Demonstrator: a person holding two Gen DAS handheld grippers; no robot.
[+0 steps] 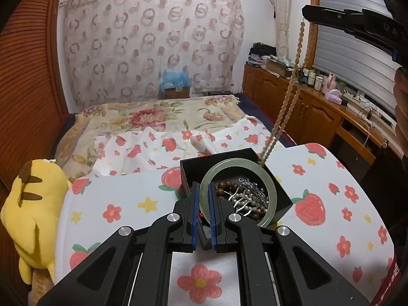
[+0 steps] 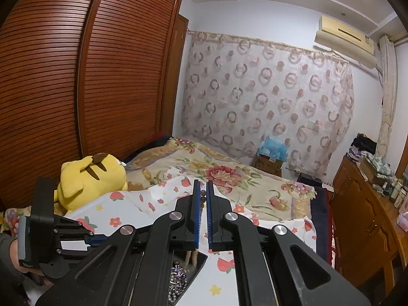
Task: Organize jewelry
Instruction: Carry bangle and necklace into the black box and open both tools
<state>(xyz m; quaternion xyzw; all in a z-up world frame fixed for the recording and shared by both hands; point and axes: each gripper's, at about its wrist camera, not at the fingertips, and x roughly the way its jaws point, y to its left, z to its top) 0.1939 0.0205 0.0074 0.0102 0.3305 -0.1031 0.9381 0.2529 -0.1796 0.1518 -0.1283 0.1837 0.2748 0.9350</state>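
Left gripper (image 1: 203,204): I have it clenched on the near-left arc of the bangle (image 1: 265,178), lower centre of the left view. Blue pads press both faces of the ring.
Bangle: pale green, tilted; its far arc sits over the box (image 1: 285,199), its near-right arc overhangs the box's near wall. I judge the side grip is there to lift or steady it without disturbing what lies under it.
Right gripper (image 2: 201,199): jaws nearly closed, pinching the top of the necklace (image 1: 293,81). In the left view it shows at upper right, high above the box.
Necklace: long tan bead strand hanging straight down; its lower end meets the far right corner of the box. I judge the height keeps the strand taut and untangled while it passes that rim.
Box: black, open, centre of the left view, on a cloth (image 1: 132,204) printed with strawberries. Inside: brown beads (image 1: 225,186) and a pearl and silver tangle (image 1: 248,195).
Edges: the box rim at the far right corner is the snag point for the strand; the bangle rim crowds the opening.
Open room: bare cloth left and right of the box; a yellow plush (image 1: 30,209) sits at far left, well apart. Cabinets (image 1: 318,112) lie right, beyond the bed edge.
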